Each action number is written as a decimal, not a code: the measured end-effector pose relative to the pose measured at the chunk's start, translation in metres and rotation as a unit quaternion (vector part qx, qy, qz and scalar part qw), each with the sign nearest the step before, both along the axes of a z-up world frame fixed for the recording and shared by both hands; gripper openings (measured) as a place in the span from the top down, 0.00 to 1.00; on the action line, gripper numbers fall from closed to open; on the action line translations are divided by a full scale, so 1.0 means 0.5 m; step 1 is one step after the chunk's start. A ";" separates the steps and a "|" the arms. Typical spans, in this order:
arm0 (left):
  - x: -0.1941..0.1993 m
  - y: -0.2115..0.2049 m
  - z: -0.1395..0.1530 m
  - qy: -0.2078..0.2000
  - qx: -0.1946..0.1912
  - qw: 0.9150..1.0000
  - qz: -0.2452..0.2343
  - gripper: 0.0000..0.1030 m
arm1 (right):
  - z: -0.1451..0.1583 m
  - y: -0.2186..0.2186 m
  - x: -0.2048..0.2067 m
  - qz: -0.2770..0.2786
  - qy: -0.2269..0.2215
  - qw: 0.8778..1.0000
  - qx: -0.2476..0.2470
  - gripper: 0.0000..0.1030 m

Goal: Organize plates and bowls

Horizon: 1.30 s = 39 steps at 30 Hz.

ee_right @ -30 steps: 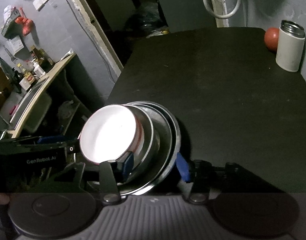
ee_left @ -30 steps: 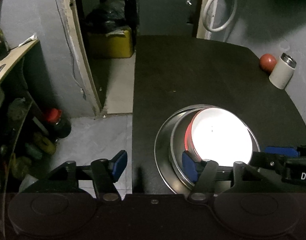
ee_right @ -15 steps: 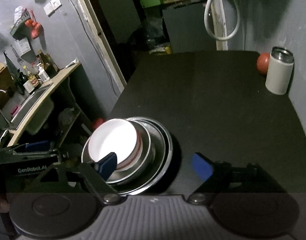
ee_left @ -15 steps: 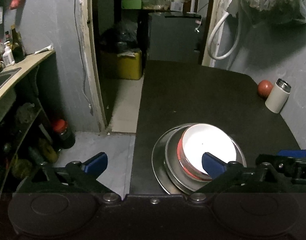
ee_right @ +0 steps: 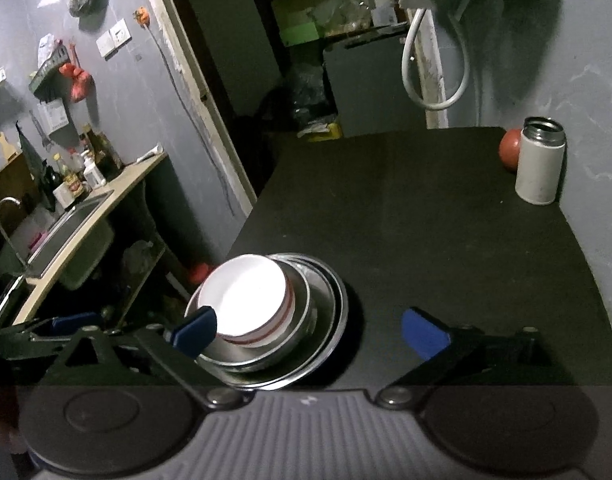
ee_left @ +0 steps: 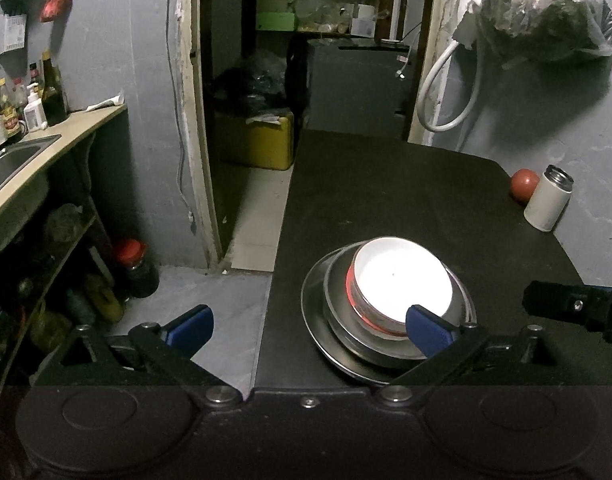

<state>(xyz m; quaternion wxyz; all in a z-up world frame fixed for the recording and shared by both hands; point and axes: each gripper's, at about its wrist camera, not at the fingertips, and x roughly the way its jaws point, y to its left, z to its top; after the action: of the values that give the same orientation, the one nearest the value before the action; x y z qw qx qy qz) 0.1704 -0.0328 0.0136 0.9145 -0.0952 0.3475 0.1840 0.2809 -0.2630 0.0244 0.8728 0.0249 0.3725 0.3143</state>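
A white bowl with a red band [ee_left: 400, 282] [ee_right: 244, 294] sits nested in a steel bowl [ee_left: 338, 312] [ee_right: 302, 320], which rests on a steel plate [ee_left: 312, 320] [ee_right: 338, 320] at the near left corner of the black table [ee_left: 386, 192] [ee_right: 426, 220]. My left gripper [ee_left: 308, 326] stands open, raised above the stack and holding nothing. Its right fingertip [ee_left: 424, 330] overlaps the stack's near rim in the view. My right gripper [ee_right: 310, 332] is also open and empty, above and to the right of the stack.
A white steel-topped flask [ee_left: 548, 202] [ee_right: 540, 160] and a red ball [ee_left: 524, 184] [ee_right: 510, 148] stand at the table's far right by the wall. Left of the table are bare floor, a doorway, and a counter with a sink [ee_right: 66, 228] and bottles.
Both grippers have let go of the stack's rim, opened wide and pulled up and back. The stacked bowls and plate stay put on the table.
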 end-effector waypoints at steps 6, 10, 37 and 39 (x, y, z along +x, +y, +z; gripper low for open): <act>-0.013 0.011 0.008 -0.009 0.001 1.000 -0.010 0.01 | 0.009 0.005 -0.012 -0.022 -0.010 1.000 0.002 0.01; -0.025 0.023 0.013 -0.017 0.000 1.000 -0.021 0.01 | 0.015 0.016 -0.029 -0.038 -0.015 0.999 -0.003 0.01; -0.142 0.089 0.031 -0.074 -0.033 0.991 -0.103 0.01 | 0.062 0.064 -0.228 -0.127 -0.081 0.988 -0.039 0.00; -0.150 0.091 0.030 -0.077 -0.035 0.991 -0.105 0.01 | 0.063 0.065 -0.239 -0.130 -0.084 0.987 -0.041 0.00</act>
<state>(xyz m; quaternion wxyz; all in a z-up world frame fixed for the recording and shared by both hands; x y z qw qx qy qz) 0.0955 0.0125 0.0284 0.9490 -0.1035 0.2902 0.0669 0.1613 -0.2305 0.0560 0.9347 0.0111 0.3043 0.1832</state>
